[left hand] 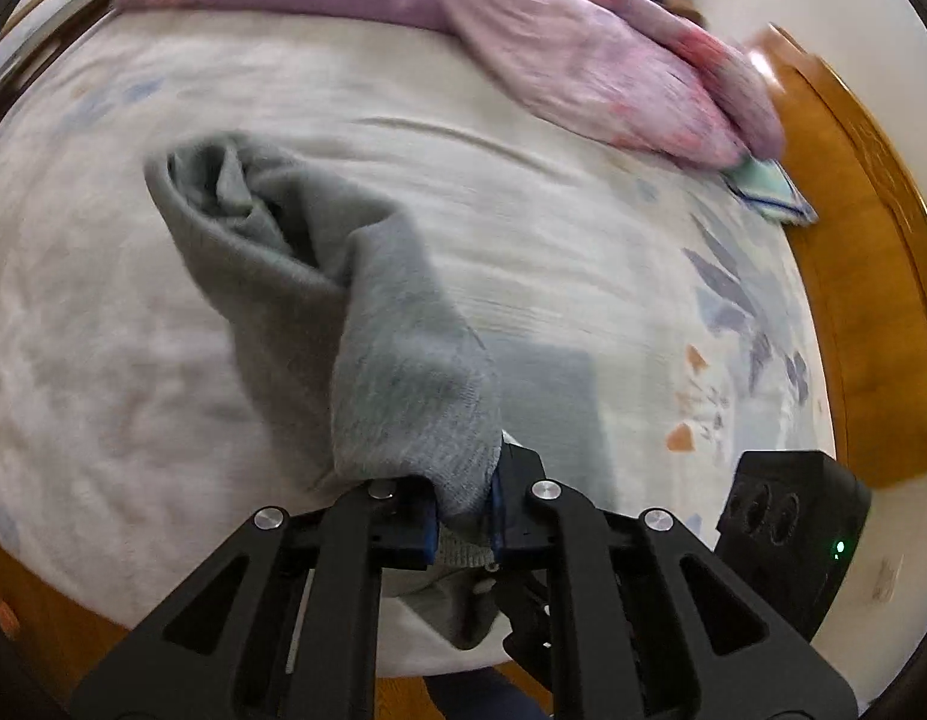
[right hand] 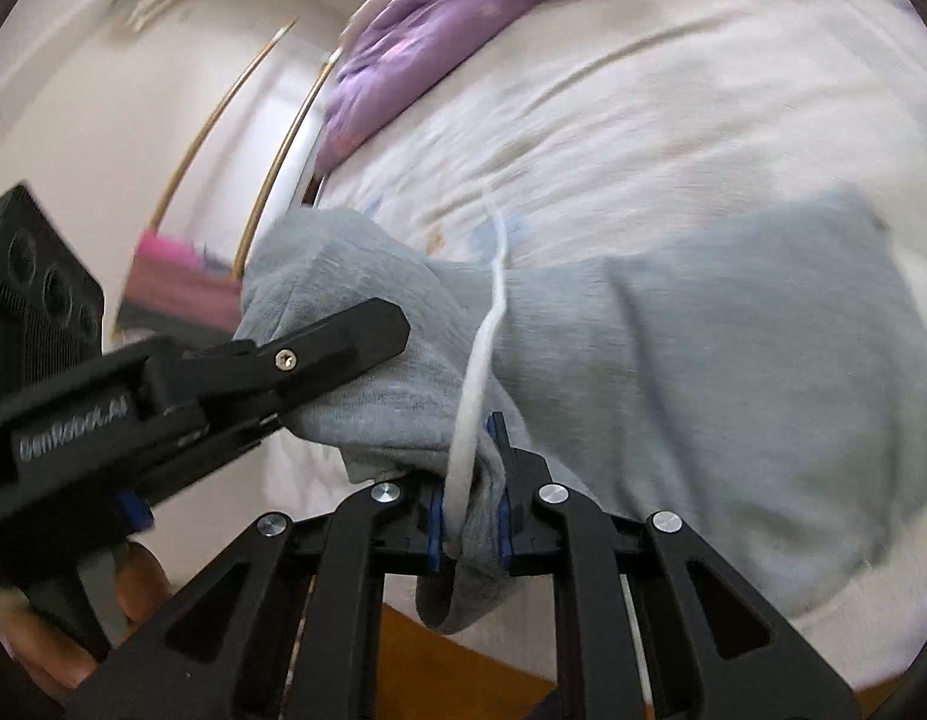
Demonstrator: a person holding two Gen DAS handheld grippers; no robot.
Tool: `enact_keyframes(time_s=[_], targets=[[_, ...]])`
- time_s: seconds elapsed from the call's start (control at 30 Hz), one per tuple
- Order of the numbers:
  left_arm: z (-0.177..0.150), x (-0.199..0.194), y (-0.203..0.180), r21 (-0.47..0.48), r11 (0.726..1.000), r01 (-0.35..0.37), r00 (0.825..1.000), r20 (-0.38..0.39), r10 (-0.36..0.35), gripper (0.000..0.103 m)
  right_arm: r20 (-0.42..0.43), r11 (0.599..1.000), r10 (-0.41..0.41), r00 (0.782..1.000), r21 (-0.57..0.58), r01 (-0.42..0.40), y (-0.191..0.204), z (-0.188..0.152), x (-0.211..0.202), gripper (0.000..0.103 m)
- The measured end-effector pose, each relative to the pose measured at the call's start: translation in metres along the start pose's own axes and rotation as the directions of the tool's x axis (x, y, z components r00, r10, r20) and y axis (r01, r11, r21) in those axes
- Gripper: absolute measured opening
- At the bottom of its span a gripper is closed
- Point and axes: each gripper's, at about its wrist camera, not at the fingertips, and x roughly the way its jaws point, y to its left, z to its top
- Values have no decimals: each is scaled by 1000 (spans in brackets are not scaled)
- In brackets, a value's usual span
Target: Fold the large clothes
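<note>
A grey sweatshirt (left hand: pixel 367 324) hangs lifted above a pale patterned bed sheet (left hand: pixel 523 228). My left gripper (left hand: pixel 461 516) is shut on a bunched edge of it, and the cloth trails away up and to the left. In the right wrist view the same grey sweatshirt (right hand: pixel 703 360) spreads to the right, with a white drawstring (right hand: pixel 478 372) running down it. My right gripper (right hand: pixel 470 522) is shut on a fold of the grey cloth together with the drawstring. The left gripper's fingers (right hand: pixel 343 342) clamp the cloth just to the left, with a hand (right hand: pixel 133 588) below them.
A pink and purple quilt (left hand: pixel 583 60) lies bunched along the far side of the bed. A folded green cloth (left hand: pixel 769 192) rests by the wooden bed frame (left hand: pixel 871 300) at right. A white wall (right hand: pixel 133 90) with gold trim and a pink object (right hand: pixel 169 258) are at left.
</note>
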Motion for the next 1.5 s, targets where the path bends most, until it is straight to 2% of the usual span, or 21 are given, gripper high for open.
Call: enact_keyframes(time_s=[0.07, 0.17, 0.2, 0.3, 0.4, 0.43, 0.47, 0.57, 0.63, 0.7, 0.8, 0.83, 0.9, 1.0, 1.1, 1.17, 1.3, 1.37, 1.4, 1.47, 1.5], targets=[[-4, 12, -29, 48, 999, 16, 1000, -10, -15, 12, 25, 998, 4, 1000, 55, -5, -18, 1, -18, 12], [-15, 41, -73, 113, 993, 42, 997, -63, -35, 12, 54, 978, 18, 998, 206, -29, -57, -4, -40, 12], [-18, 50, -79, 119, 992, 44, 996, -83, -35, 12, 50, 963, 27, 998, 266, -39, -75, -8, -43, 12], [-29, 84, -96, 111, 992, 61, 984, -176, -41, 16, 43, 935, 28, 999, 353, -42, -102, -17, -45, 12], [-38, 94, -99, 75, 992, 99, 975, -207, -82, 30, 48, 884, 33, 998, 464, -52, -128, -28, -41, 12], [-41, 94, -97, 60, 992, 112, 974, -205, -98, 47, 57, 871, 34, 998, 488, -58, -133, -32, -42, 12], [-43, 92, -96, 44, 991, 128, 974, -195, -117, 53, 65, 857, 32, 997, 512, -60, -138, -35, -42, 12], [-47, 89, -85, -16, 987, 158, 971, -180, -158, 54, 51, 826, 12, 999, 562, -39, -151, -45, -39, 12], [-48, 88, -71, -50, 990, 129, 976, -173, -136, 54, 35, 821, -1, 999, 571, -19, -158, -49, -40, 12], [-48, 93, -55, -86, 995, 47, 981, -183, -62, 54, 20, 811, -14, 1000, 585, 0, -162, -52, -39, 13], [-43, 101, -32, -147, 988, -46, 980, -198, 17, 54, -21, 798, -43, 999, 601, 47, -162, -52, -43, 25], [-42, 101, -28, -161, 986, -43, 980, -197, 11, 54, -32, 799, -52, 998, 599, 61, -167, -52, -48, 28], [-37, 102, -22, -170, 984, -63, 982, -187, 30, 55, -48, 810, -70, 996, 580, 85, -163, -47, -59, 31], [-29, 103, -19, -141, 983, -120, 980, -176, 95, 56, -94, 878, -163, 982, 440, 188, -145, -29, -82, 32], [-26, 106, -9, -151, 978, -143, 978, -175, 116, 59, -64, 943, -219, 974, 242, 228, -111, -1, -104, 32], [-25, 107, 5, -173, 975, -142, 976, -189, 108, 59, -17, 964, -229, 973, 133, 229, -87, 20, -105, 32], [-20, 114, 15, -186, 971, -148, 974, -198, 110, 64, 38, 971, -230, 972, -50, 232, -51, 65, -75, 30], [-18, 119, 13, -157, 975, -158, 971, -205, 124, 69, 36, 966, -238, 971, -91, 240, -46, 77, -56, 30], [-18, 125, 12, -129, 977, -172, 966, -216, 141, 71, 15, 955, -271, 962, -124, 271, -46, 84, -41, 30], [-19, 135, 13, -93, 981, -172, 962, -232, 146, 72, -4, 915, -369, 930, -179, 362, -61, 91, -15, 25], [-19, 140, 14, -84, 981, -173, 960, -235, 149, 75, -25, 902, -400, 916, -190, 388, -71, 93, -2, 18]])
